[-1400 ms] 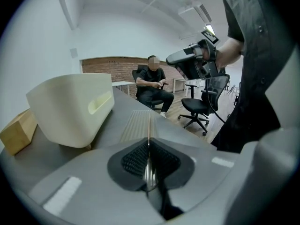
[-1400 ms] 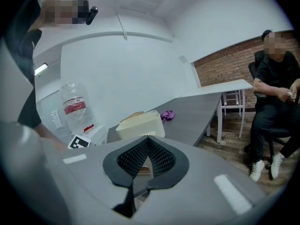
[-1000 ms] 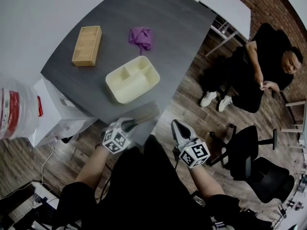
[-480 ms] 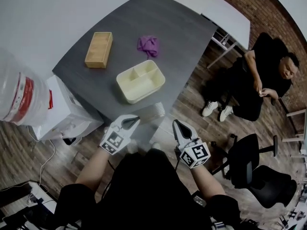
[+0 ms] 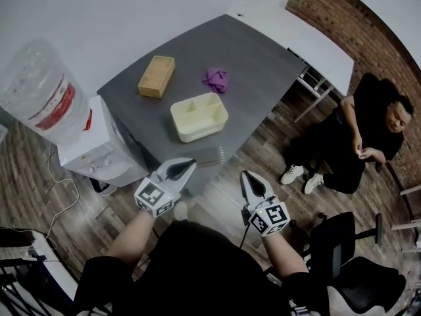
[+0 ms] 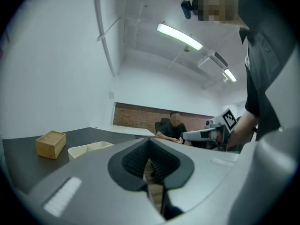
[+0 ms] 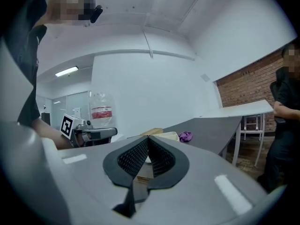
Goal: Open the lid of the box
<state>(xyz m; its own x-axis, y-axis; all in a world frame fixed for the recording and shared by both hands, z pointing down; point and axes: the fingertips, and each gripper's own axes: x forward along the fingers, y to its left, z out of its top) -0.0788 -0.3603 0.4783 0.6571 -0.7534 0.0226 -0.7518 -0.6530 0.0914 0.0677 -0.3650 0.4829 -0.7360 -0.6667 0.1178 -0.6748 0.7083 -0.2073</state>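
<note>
A closed wooden box (image 5: pixel 156 76) lies at the far left of the dark grey table (image 5: pixel 256 51); the left gripper view shows the box (image 6: pixel 50 144) too. My left gripper (image 5: pixel 190 164) hangs off the table's near edge, well short of the box, shut and empty. My right gripper (image 5: pixel 247 176) hovers over the wooden floor beside it, also shut with nothing between its pads. In each gripper view the jaws meet at the tips: left gripper (image 6: pixel 149 140), right gripper (image 7: pixel 147 139). From the right gripper, the box (image 7: pixel 150 132) is a small shape far ahead.
A cream divided tray (image 5: pixel 199 116) stands open near the table's front edge, and a purple cloth (image 5: pixel 216 79) lies behind it. A water dispenser with its bottle (image 5: pixel 49 94) stands left of the table. A person in black (image 5: pixel 368 130) sits at the right, near an office chair (image 5: pixel 348 242).
The table and its objects have shrunk and drifted up and right in the head view; more of the water bottle shows. Both grippers stay shut and keep their places.
</note>
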